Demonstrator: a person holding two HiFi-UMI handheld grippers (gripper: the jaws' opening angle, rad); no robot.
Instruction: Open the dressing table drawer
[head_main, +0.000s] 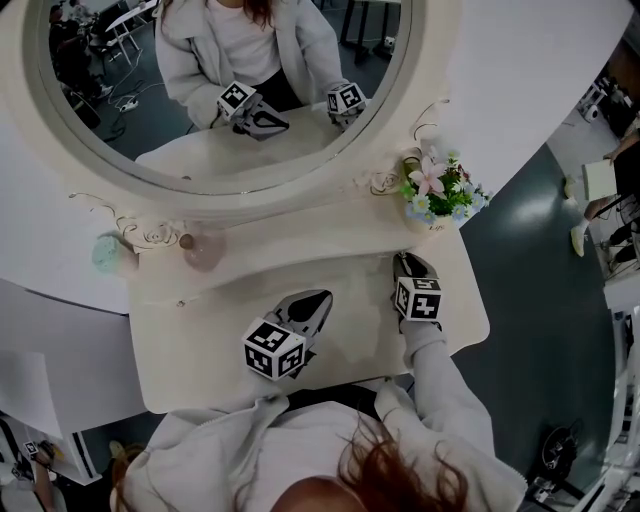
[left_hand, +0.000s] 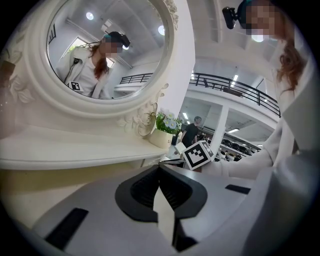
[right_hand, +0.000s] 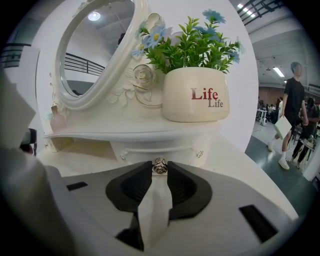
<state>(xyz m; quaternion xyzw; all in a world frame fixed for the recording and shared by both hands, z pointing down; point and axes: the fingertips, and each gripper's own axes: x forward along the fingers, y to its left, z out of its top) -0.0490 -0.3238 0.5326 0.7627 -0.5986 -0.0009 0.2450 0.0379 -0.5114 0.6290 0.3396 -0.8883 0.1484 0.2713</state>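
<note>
We have the grasp made: the right claw (right_hand: 159, 172) pinches the knob (right_hand: 159, 165) of the small drawer (right_hand: 150, 149), which sits at 2 o'clock on the tabletop (head_main: 190, 350), under the flower pot (right_hand: 196, 95). Next, we judge, comes a straight pull toward 6 o'clock, keeping the pinch firm. The right hand tips downward, pointing to 12. The left claw (left_hand: 160, 170) rests closed and empty, aimed at 1 o'clock.
</note>
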